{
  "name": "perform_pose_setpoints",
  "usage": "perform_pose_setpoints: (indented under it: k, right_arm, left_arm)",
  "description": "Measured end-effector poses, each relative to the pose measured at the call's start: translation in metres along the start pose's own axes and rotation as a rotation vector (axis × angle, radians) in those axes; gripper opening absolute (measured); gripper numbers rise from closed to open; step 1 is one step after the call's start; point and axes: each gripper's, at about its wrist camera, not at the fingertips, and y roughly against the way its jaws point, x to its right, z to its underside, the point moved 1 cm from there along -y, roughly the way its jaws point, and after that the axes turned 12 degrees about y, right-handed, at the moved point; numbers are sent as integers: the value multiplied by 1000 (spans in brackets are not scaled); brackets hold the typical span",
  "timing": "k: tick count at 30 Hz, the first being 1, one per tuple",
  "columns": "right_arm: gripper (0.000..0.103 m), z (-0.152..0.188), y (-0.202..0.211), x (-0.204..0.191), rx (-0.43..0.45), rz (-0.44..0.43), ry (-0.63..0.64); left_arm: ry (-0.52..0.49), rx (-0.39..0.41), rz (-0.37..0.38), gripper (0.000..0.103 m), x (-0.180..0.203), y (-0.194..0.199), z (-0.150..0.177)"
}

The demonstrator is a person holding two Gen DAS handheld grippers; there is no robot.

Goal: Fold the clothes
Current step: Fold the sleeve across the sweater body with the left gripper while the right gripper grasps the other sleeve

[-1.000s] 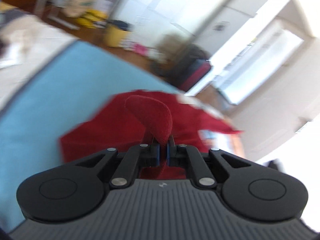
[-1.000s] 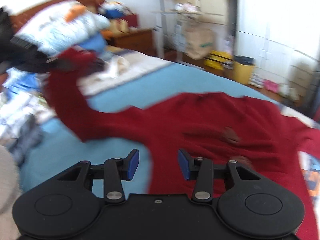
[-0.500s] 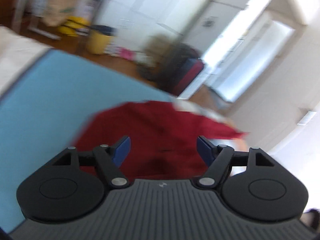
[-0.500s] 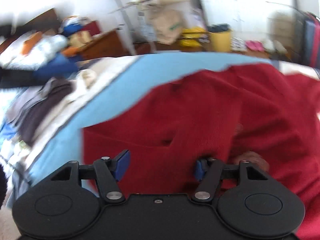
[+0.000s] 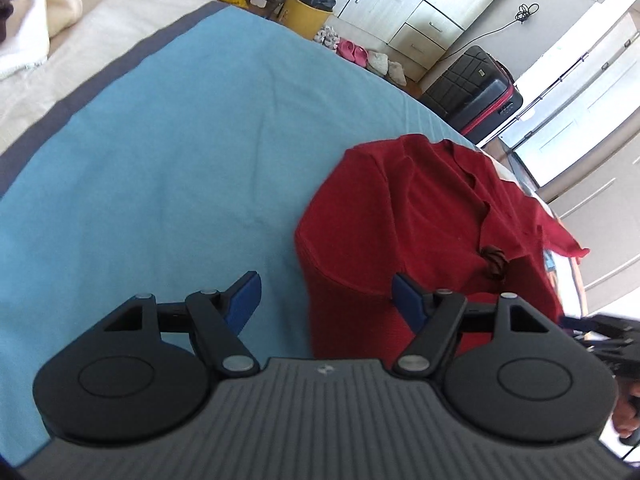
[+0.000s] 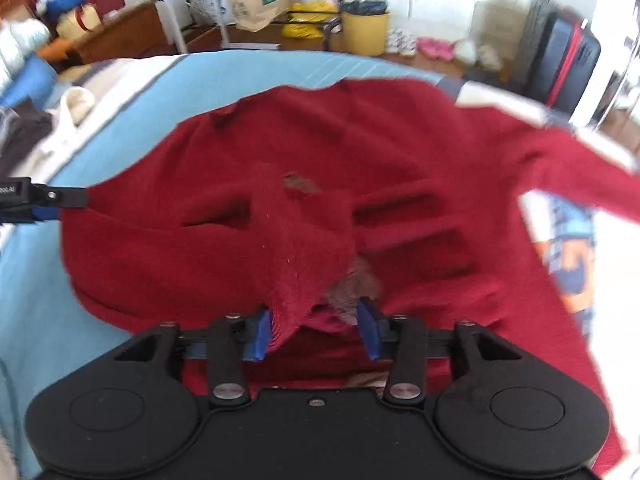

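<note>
Now my left gripper has let go of the red sweater on the blue sheet and hangs wide open beside it, while my right gripper closes partway around a bunch of it, so one side is folded over.

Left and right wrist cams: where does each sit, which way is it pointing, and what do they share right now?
Left wrist: on the left gripper, looking along its open fingers over the blue sheet toward the suitcase; a bit of hand at lower right.
Right wrist: on the right gripper, facing the red sweater, a fold between its fingers; left gripper at left edge.
Shared: sweater, sheet, yellow bin, suitcase.
</note>
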Motion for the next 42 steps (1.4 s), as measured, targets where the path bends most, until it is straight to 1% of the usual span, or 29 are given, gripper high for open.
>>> perform_pose_setpoints:
  k: [1, 5, 8, 9, 10, 11, 12, 13, 14, 15, 16, 18, 22, 24, 26, 27, 28, 29, 30, 31, 32, 33, 35, 37, 39, 40, 41, 42]
  right_arm:
    - [53, -2, 6, -2, 9, 35, 39]
    - [54, -15, 23, -11, 59, 111, 168]
    - [53, -23, 24, -19, 97, 84, 195]
    - [51, -25, 22, -20, 101, 66, 205]
    - [48, -29, 18, -23, 97, 41, 224]
    - [45, -33, 13, -25, 93, 18, 244]
    - [45, -37, 5, -27, 69, 21, 269]
    - [44, -40, -1, -30, 38, 38, 286]
    - [28, -42, -8, -31, 9, 51, 302]
    - [6, -42, -16, -33, -17, 66, 326]
    - [6, -44, -20, -34, -28, 83, 345]
    - [5, -46, -13, -27, 21, 98, 308]
    - [5, -60, 24, -1, 190, 96, 154]
    - [5, -59, 31, 20, 267, 61, 59]
    - [5, -58, 38, 41, 343, 26, -36]
    - [5, -57, 41, 51, 381, 8, -84]
    - [6, -57, 45, 61, 418, -9, -132]
    - [6, -56, 48, 72, 451, -24, -178]
    - [6, -59, 32, 82, 410, 4, -202]
    - [6, -61, 18, 92, 369, 31, -226]
    - [5, -60, 9, 99, 352, 47, -255]
    - [4, -58, 1, 106, 334, 62, -283]
    - [3, -55, -16, 120, 299, 92, -340]
    - [3, -49, -22, 121, 283, 44, -390]
    - [10, -44, -28, 121, 266, -4, -439]
    - [10, -41, -31, 122, 258, -28, -463]
    - [13, -39, -34, 122, 250, -52, -488]
    - [23, -36, -37, 122, 241, -76, -512]
  left_arm:
    - [4, -4, 13, 71, -1, 1, 0]
    - [28, -32, 76, 71, -3, 3, -2]
    - [54, -91, 137, 69, -3, -4, 1]
    - [59, -108, 148, 67, -2, -7, 3]
    - [49, -109, 141, 64, 0, -8, 6]
    - [20, -98, 121, 60, 2, -9, 9]
    - [-10, -87, 100, 40, 5, -10, 11]
    - [-41, -75, 78, 27, 8, -11, 14]
    - [-70, -57, 54, 13, 10, -11, 16]
    - [-76, -43, 48, 9, 11, -9, 17]
    - [-63, -30, 59, 8, 11, -7, 16]
    - [-29, -5, 89, 7, 10, 0, 13]
    - [24, 62, 137, 6, 6, 22, 4]
    - [100, 84, 197, 6, 0, 34, -1]
    - [223, 97, 265, 6, -9, 40, -6]
    - [271, 96, 287, 6, -12, 39, -5]
    - [318, 90, 293, 6, -15, 34, -4]
    - [327, 82, 280, 7, -15, 26, -2]
    - [328, 75, 259, 7, -16, 19, 0]
    - [299, 78, 203, 7, -14, 12, 2]
    - [270, 84, 153, 7, -14, 5, 5]
    - [253, 84, 133, 7, -15, 0, 6]
    - [263, 65, 129, 8, -19, -7, 7]
    - [283, 67, 142, 9, -23, -7, 4]
    - [301, 69, 154, 10, -25, -5, 2]
    - [294, 65, 151, 10, -24, -4, 2]
    - [288, 61, 148, 10, -23, -2, 3]
    - [282, 57, 145, 10, -22, -1, 4]
